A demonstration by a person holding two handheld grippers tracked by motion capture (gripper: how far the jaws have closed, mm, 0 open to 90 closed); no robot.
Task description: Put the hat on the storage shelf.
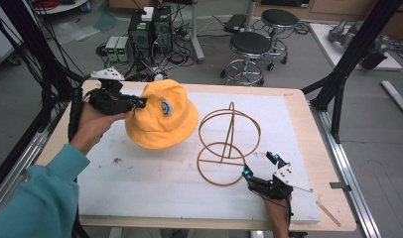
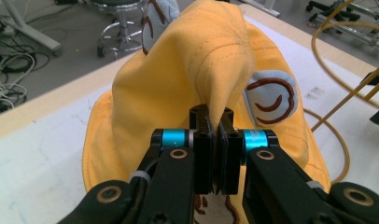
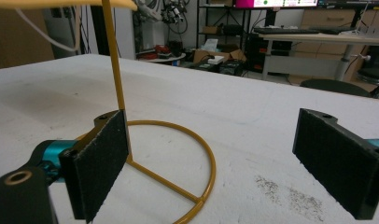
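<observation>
- While the left gripper [image 1: 135,103] pinches the yellow bucket hat [image 1: 162,116] aloft left of centre, the step looks like carrying.
- Next, likely: lower it over the wire hat stand [image 1: 228,144]; right gripper [image 1: 259,166] gapes wide at its base.

Left gripper [image 2: 214,126]: black body, two flat black jaw blocks, cyan anodised collars behind each jaw, brass-coloured rivets at the link joints, white zip tie on the left link. Grey three-cornered plate on top, black cable trailing down past the hand [image 1: 93,124]. Teal long sleeve [image 1: 38,198] on the left arm. Right gripper [image 1: 261,166]: same black frame, cyan collars, grey plate with small dark holes, jaw pads [image 3: 101,161] faced with rough black grip texture, brass rivet at near left.
</observation>
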